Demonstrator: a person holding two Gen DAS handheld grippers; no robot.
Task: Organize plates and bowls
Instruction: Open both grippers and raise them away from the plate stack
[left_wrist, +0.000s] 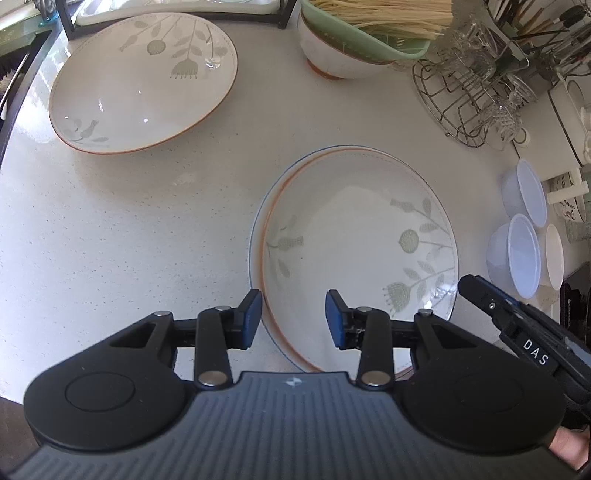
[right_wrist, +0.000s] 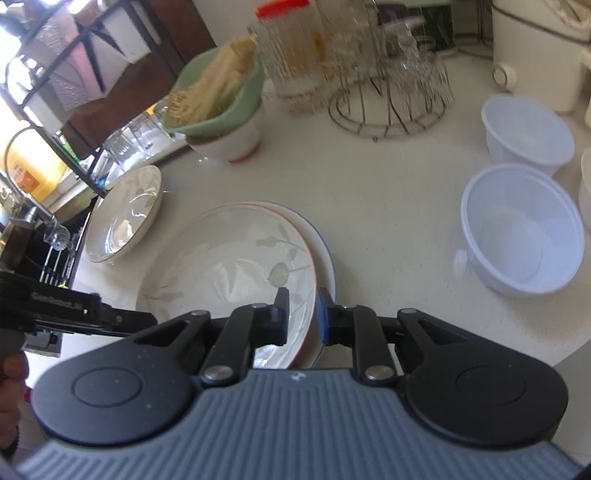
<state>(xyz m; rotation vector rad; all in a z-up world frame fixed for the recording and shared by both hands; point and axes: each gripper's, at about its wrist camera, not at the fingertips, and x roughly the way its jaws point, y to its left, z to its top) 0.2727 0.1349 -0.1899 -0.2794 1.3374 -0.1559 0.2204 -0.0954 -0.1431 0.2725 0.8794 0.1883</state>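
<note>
A floral plate with an orange rim (left_wrist: 354, 229) lies on a blue-rimmed plate (left_wrist: 254, 236) on the white counter. My left gripper (left_wrist: 293, 317) is open, its pads either side of the stack's near-left rim, not touching. My right gripper (right_wrist: 302, 314) is shut on the floral plate's rim (right_wrist: 308, 291); the floral plate (right_wrist: 229, 266) sits over the blue-rimmed plate (right_wrist: 325, 251). A second floral plate (left_wrist: 144, 81) lies at the far left, and also shows in the right wrist view (right_wrist: 125, 214). The right gripper body (left_wrist: 517, 325) shows at the stack's right edge.
A white bowl holding a green bowl of noodles (left_wrist: 347, 40) stands at the back. A wire glass rack (left_wrist: 476, 96) is at the back right. Translucent plastic bowls (right_wrist: 521, 229) (right_wrist: 528, 133) stand at the right. A black rack (right_wrist: 74, 122) borders the left counter edge.
</note>
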